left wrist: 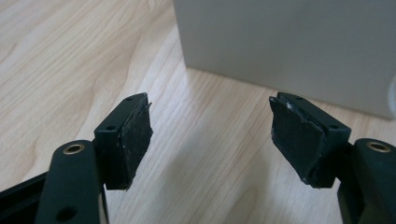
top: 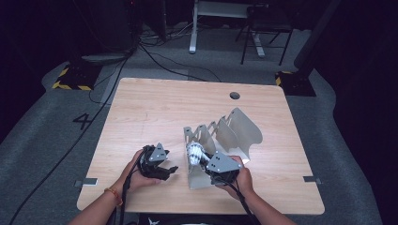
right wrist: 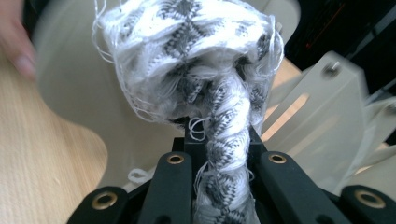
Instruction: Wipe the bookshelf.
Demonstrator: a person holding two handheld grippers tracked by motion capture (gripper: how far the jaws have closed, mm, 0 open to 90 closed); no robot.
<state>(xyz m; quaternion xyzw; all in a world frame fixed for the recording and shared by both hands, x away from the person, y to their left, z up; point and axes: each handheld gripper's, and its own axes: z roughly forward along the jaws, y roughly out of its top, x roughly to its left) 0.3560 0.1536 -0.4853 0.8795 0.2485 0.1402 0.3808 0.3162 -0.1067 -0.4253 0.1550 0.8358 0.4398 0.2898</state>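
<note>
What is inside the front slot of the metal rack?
A white and grey knitted cloth, gripped by the right gripper, sits in the front slot of the metal rack. The gripper and the rack's dividers cover the slot's floor and the cloth's lower end.

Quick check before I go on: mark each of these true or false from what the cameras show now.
1. The right tongs are shut on a grey-and-white knitted cloth. True.
2. The left tongs hold the cloth too. False: their jaws stand open with nothing between them, just the wooden table below.
3. The metal rack stands on the table with its dividers upright. True.
4. The cloth lies flat on the table, far from the rack. False: it is bunched up at the rack's near end, held in the right tongs.
5. In the high view the left tongs sit right of the rack. False: they are left of it.
</note>
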